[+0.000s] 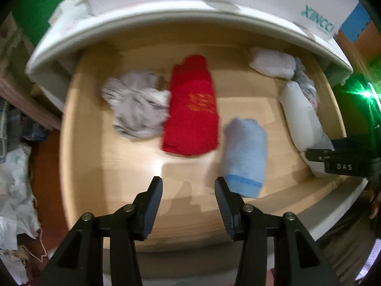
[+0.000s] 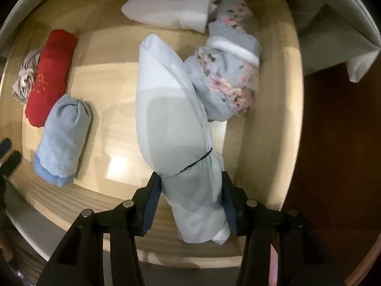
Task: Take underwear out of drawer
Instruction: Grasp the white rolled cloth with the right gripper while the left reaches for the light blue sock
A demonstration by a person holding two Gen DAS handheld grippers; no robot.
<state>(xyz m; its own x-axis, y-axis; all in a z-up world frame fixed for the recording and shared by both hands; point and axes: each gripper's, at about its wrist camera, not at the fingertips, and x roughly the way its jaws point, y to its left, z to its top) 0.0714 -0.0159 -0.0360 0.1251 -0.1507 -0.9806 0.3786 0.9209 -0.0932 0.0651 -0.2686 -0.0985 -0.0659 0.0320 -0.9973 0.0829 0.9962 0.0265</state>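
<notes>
Underwear roll [image 2: 176,128] between right tongs [image 2: 190,190], pads touching both sides.

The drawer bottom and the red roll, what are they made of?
The drawer bottom looks like pale wood or wood-look board: faint grain lines, smooth with a shiny glare patch. The red roll looks like soft knit cloth, matte, folded, with an orange print; the blur hides its weave.
</notes>
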